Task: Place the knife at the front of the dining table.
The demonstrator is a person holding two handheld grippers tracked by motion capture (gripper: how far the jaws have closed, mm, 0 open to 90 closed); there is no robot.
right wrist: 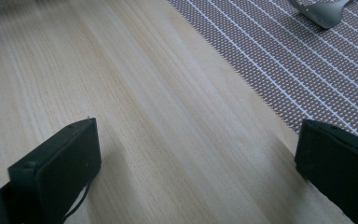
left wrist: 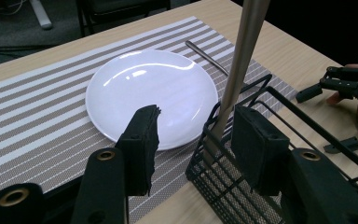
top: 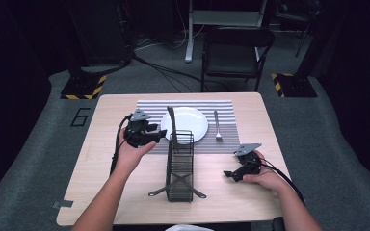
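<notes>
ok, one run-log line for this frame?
left claw: open beside utensil handle in wire caddy | right claw: open, on table | plate, fork on placemat

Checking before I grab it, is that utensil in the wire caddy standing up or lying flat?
Standing, leaning slightly. The utensil has its lower end inside the wire caddy and its handle rises well above the rim.

Quick count on the table: one round white plate [top: 187, 122], one black wire cutlery basket [top: 179, 166], one metal fork [top: 217, 126], one grey striped placemat [top: 231, 115], one long metal utensil handle [top: 172, 126] sticking up from the basket, plus two black grippers.
</notes>
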